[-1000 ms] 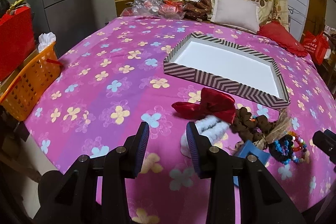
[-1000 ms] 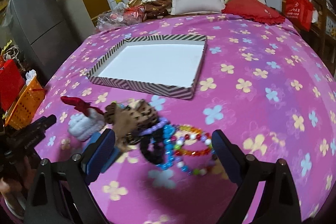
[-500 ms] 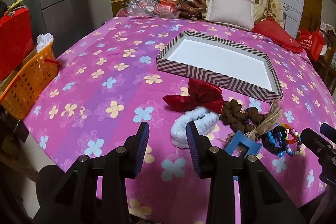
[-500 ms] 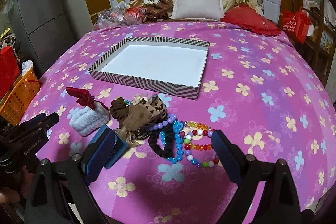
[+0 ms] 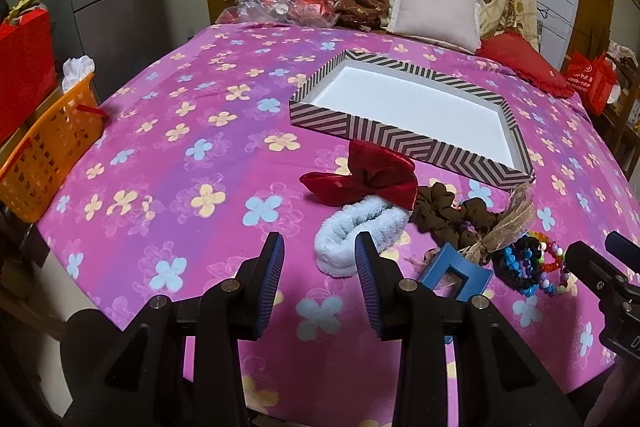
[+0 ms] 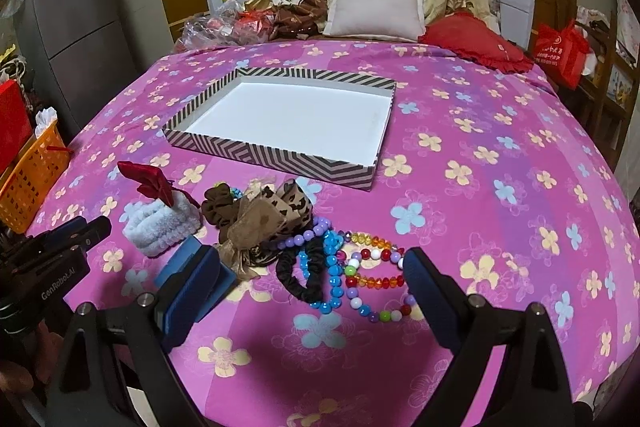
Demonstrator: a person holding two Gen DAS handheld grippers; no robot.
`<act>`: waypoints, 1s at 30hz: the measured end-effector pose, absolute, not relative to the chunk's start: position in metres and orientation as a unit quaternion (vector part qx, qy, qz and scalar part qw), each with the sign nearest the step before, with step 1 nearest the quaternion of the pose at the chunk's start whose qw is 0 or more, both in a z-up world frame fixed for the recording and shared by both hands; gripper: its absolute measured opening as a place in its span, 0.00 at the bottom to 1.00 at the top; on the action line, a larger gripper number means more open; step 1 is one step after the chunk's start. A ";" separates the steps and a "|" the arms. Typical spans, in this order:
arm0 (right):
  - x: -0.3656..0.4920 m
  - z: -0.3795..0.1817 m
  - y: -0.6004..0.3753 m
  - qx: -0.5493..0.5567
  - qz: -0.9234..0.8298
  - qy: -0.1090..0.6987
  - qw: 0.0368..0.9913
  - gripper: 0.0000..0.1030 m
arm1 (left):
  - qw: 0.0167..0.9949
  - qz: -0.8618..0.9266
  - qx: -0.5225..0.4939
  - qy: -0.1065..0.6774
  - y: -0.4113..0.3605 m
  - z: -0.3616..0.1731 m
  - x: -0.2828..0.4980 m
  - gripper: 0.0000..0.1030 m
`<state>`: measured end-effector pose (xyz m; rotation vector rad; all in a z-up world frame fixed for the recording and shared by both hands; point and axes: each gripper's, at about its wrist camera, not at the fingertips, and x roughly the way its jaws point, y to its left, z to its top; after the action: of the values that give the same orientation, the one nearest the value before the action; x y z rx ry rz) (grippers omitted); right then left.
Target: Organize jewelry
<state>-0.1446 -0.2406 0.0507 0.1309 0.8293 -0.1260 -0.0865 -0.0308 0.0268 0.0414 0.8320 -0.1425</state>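
An empty striped box (image 5: pixel 400 141) (image 6: pixel 280 159) with a white floor lies on the pink flowered cloth. In front of it is a pile: a red bow (image 5: pixel 360 179) (image 6: pixel 152 183), a pale blue fluffy band (image 5: pixel 356 231) (image 6: pixel 160 227), a brown scrunchie (image 5: pixel 444 215), a leopard ribbon bow (image 6: pixel 272 215), a blue clip (image 5: pixel 452 273) (image 6: pixel 188 259), a black scrunchie (image 6: pixel 308 279) and bead bracelets (image 5: pixel 536 263) (image 6: pixel 360 275). My left gripper (image 5: pixel 319 279) is open and empty, just short of the fluffy band. My right gripper (image 6: pixel 310 299) is wide open and empty, its fingers either side of the beads.
An orange basket (image 5: pixel 44 155) stands off the table's left edge. A pillow (image 6: pixel 376 7), a red cushion (image 6: pixel 476 47) and plastic bags (image 5: pixel 280 3) lie at the far edge. A red bag (image 6: pixel 560 51) stands at the right.
Both grippers have pulled back toward me and risen a little, so the pile and box look farther off. Both stay open. Nothing on the table moved.
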 end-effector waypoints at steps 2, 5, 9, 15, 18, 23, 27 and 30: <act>-0.145 0.050 -0.241 0.064 -0.061 0.403 0.911 0.93 | 0.911 -0.071 0.020 0.405 -0.031 0.027 -0.086 0.44; -0.145 0.051 -0.240 0.065 -0.059 0.402 0.911 0.93 | 0.910 -0.073 0.016 0.408 -0.030 0.027 -0.085 0.44; -0.146 0.052 -0.240 0.068 -0.058 0.396 0.914 0.93 | 0.910 -0.076 0.015 0.408 -0.031 0.027 -0.086 0.44; -0.144 0.049 -0.242 0.081 -0.057 0.401 0.911 0.93 | 0.911 -0.079 0.011 0.404 -0.029 0.030 -0.086 0.44; -0.144 0.049 -0.240 0.071 -0.057 0.402 0.911 0.93 | 0.910 -0.081 0.010 0.406 -0.030 0.030 -0.086 0.44; -0.144 0.048 -0.238 0.067 -0.052 0.404 0.911 0.93 | 0.908 -0.084 0.014 0.410 -0.034 0.028 -0.086 0.44; -0.143 0.044 -0.239 0.068 -0.047 0.409 0.909 0.92 | 0.907 -0.086 0.014 0.411 -0.036 0.026 -0.086 0.44; -0.143 0.043 -0.242 0.081 -0.044 0.405 0.910 0.92 | 0.907 -0.086 0.015 0.413 -0.037 0.025 -0.085 0.44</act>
<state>-0.1432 -0.2416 0.0429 0.1679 0.8359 -0.0908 -0.0852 -0.0366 0.0246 0.0308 0.8525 -0.1770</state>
